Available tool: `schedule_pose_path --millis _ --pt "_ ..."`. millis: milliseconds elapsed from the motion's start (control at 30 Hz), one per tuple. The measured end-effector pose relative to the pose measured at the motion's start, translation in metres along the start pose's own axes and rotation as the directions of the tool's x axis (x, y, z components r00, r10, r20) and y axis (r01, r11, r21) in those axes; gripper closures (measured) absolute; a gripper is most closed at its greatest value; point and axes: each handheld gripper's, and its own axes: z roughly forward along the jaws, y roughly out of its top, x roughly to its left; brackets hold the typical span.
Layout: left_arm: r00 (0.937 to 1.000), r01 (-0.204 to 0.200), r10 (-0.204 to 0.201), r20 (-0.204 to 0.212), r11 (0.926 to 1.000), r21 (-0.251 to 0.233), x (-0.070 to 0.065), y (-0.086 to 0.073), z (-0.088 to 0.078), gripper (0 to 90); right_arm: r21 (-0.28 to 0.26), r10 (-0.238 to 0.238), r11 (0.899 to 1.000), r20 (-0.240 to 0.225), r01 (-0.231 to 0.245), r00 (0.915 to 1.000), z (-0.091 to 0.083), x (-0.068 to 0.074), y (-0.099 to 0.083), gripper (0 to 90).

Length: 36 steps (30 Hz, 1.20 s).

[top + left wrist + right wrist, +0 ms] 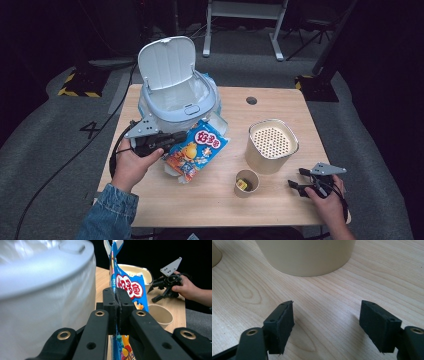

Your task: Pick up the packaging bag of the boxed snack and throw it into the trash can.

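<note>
Snack packet (pixel 130 287) sits pinched between the closed jaws of my left gripper (pixel 116 312), its edge upright, just beside the open-lidded white bin (pixel 175 90). My right gripper (pixel 327 325) hovers low over the worktop (pixel 317 297), jaws spread apart on nothing, near the beige canister (pixel 271 145) and small cup (pixel 247 183).
</note>
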Motion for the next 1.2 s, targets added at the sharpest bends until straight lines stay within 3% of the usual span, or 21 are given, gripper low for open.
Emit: schedule_pose_path --millis 133,533,767,900,1200 --pt "0.9997 -0.022 0.022 -0.012 0.9996 -0.016 0.0 0.013 -0.003 87.7 0.0 0.0 1.0 0.0 0.0 1.0 0.0 0.0 0.0 27.8" --pt "0.999 -0.038 0.035 -0.027 0.9944 -0.098 0.001 0.049 -0.009 87.8 -0.002 -0.005 1.0 0.009 0.005 1.0 0.0 0.001 0.0 27.7" --pt "0.9978 -0.039 0.03 -0.059 0.9886 -0.145 -0.001 0.07 -0.011 87.8 -0.004 -0.009 1.0 0.027 0.009 0.9996 -0.001 0.003 0.0 27.7" --pt "0.996 -0.045 0.033 -0.083 0.9868 -0.155 0.001 0.082 -0.013 87.8 0.001 0.011 1.0 0.009 -0.011 0.9999 0.0 0.001 0.0 27.5" --pt "0.9909 -0.067 0.041 -0.128 0.9757 -0.208 0.003 0.109 -0.021 87.9 0.001 0.014 1.0 0.018 -0.014 0.9997 0.0 0.002 0.0 27.3"
